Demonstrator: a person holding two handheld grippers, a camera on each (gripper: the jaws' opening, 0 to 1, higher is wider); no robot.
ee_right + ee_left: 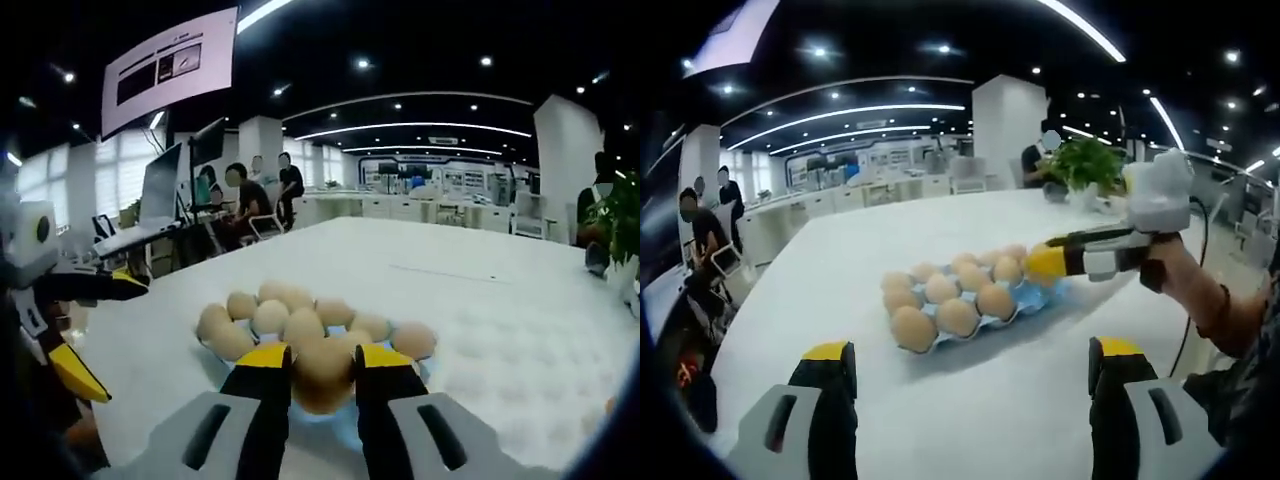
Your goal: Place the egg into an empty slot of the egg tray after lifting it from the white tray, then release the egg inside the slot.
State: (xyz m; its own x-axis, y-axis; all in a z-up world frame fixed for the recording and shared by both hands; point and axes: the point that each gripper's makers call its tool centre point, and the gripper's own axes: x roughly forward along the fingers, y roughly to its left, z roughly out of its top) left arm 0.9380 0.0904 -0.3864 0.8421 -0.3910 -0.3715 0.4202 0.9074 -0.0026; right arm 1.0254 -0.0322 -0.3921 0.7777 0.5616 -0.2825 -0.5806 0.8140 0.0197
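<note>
Nearest to me in the right gripper view, my right gripper (322,372) has its two yellow-tipped black jaws drawn close on a smooth, matte tan egg (322,375); the rounded shell fills the narrow gap between them, and both pads press its sides. The egg sits low over the near edge of the egg tray (408,374), a thin blue moulded piece with cupped slots, though I cannot tell whether the shell already rests in a slot or hangs just above one. Behind it the other eggs (270,318) cluster in rows, pale brown and oval, touching or nearly so.

In the left gripper view, my left gripper (970,375) stands with its jaws wide apart and nothing between them, hovering over the bare white table (820,290), whose top is flat and faintly glossy. Past its tips the blue tray (1025,300) lies on the table loaded with eggs (958,316), and the right gripper (1048,262) reaches in from the right, its yellow tip at the far corner of the tray, held by a hand (1168,262).

Farther off, a leafy green plant (1085,162) stands at the table's far end. Beyond that are people (262,196) seated at desks and long strip lights (420,128) curving across a dark ceiling.
</note>
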